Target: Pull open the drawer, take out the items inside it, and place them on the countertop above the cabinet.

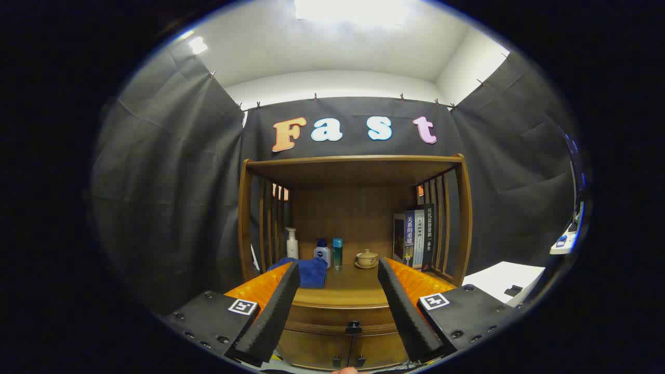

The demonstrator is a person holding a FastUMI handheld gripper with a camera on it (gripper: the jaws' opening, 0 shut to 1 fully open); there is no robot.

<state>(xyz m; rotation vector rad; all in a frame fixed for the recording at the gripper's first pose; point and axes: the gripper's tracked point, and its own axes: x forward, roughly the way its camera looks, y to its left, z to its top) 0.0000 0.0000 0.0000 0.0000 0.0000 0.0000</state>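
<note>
A wooden cabinet stands ahead with a shut drawer [343, 318] under its countertop [348, 293]. The drawer's small dark knob [354, 328] lies between my fingers, some way beyond them. My gripper [338, 270] is open and holds nothing; its fingertips frame the countertop. A blue cloth [307, 271] lies on the countertop just past the left fingertip. What is inside the drawer is hidden.
At the back of the countertop stand a white pump bottle [292, 243], a small white-and-blue bottle [322, 254], a teal bottle [337, 253] and a lidded tea cup [367, 258]. Several books [416, 237] lean at the right. Two cabinet doors [343, 353] sit below the drawer. A white table [506, 283] is to the right.
</note>
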